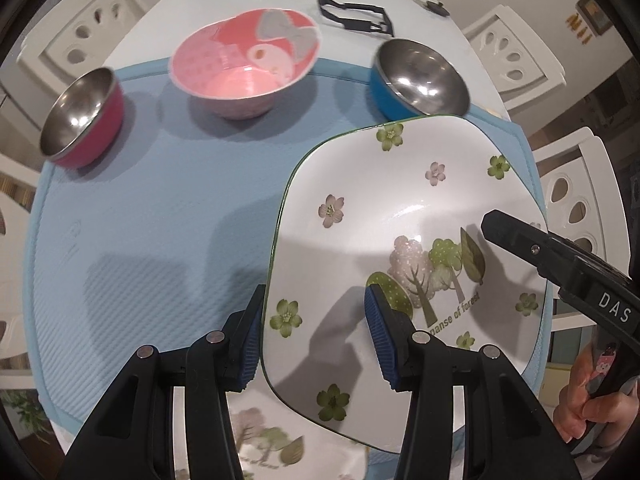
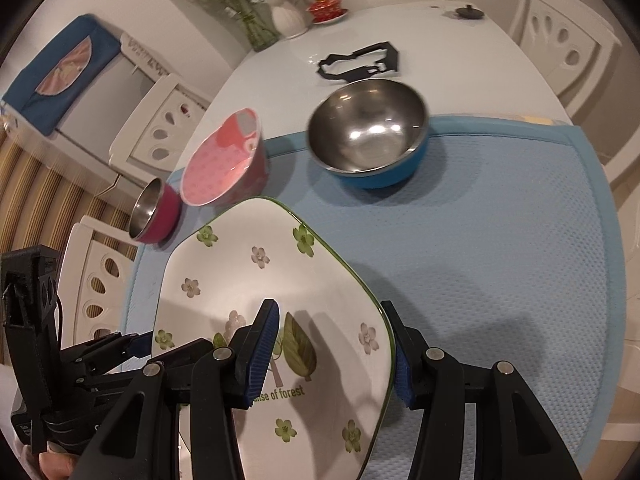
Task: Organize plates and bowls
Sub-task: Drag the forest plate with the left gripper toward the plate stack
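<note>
Both the left tool (image 1: 316, 336) and right tool (image 2: 334, 354), jaws wide, straddle the floral plate's (image 1: 400, 208) edges; three bowls remain unstacked.

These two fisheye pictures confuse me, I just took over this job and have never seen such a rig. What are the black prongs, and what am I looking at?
No robot arm here: a person holds a two-finger gripper in each hand, with a camera on each looking along its fingers. One picture is from the left gripper, the other from the right gripper. Both straddle opposite rims of one square floral plate, apparently lifted and tilted; whether the pads actually clamp it I cannot tell. A second floral plate lies beneath. On the blue mat stand three bowls: a magenta steel bowl, a pink cartoon bowl and a blue steel bowl.
</note>
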A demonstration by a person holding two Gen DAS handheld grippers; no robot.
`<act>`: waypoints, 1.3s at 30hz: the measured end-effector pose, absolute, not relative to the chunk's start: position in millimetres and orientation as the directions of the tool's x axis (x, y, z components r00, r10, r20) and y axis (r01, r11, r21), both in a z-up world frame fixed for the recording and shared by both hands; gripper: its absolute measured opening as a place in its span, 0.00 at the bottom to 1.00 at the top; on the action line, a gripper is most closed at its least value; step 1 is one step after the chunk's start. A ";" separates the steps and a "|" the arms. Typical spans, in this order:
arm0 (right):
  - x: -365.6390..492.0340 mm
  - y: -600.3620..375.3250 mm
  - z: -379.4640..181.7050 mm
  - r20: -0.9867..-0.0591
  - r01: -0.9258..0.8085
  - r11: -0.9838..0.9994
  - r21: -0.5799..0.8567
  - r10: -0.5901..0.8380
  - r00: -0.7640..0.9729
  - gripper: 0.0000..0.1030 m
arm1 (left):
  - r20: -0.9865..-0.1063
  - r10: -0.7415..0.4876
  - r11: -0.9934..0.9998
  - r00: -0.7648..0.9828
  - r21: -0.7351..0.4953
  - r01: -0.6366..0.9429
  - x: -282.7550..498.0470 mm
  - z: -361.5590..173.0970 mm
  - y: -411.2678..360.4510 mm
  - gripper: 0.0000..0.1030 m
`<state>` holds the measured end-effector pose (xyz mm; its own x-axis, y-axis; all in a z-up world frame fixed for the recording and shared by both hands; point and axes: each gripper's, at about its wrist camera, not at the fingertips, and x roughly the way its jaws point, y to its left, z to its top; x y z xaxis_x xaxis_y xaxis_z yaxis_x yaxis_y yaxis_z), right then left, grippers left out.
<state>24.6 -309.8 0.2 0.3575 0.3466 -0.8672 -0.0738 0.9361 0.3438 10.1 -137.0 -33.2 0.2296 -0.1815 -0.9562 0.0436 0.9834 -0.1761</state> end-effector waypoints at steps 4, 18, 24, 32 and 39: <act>23.3 -289.1 1.4 -0.868 -0.095 0.935 0.343 0.354 0.348 0.48 | -0.954 -0.184 0.983 0.236 -0.184 0.024 3.2 -33.0 -117.1 0.43; 6.5 -232.8 -2.2 -0.874 -0.130 0.927 0.350 0.374 0.310 0.48 | -0.957 -0.181 0.981 0.225 -0.192 -0.025 -20.5 -37.5 -66.0 0.43; -2.6 -218.1 -3.6 -0.879 -0.137 0.928 0.346 0.371 0.298 0.48 | -0.958 -0.186 0.979 0.216 -0.199 -0.040 -32.9 -40.5 -53.3 0.43; -14.2 -200.5 -8.1 -0.884 -0.146 0.925 0.350 0.378 0.276 0.48 | -0.961 -0.190 0.977 0.201 -0.206 -0.062 -46.5 -44.3 -38.0 0.43; -21.0 -194.5 -12.3 -0.892 -0.150 0.925 0.349 0.377 0.249 0.48 | -0.964 -0.189 0.977 0.188 -0.204 -0.068 -55.6 -48.4 -33.0 0.44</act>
<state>-21.0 -194.5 -12.3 0.2492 0.3769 -0.8921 -0.1501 0.9251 0.3489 -55.6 -33.0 -48.4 0.1878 -0.1886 -0.9639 -0.0681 0.9765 -0.2043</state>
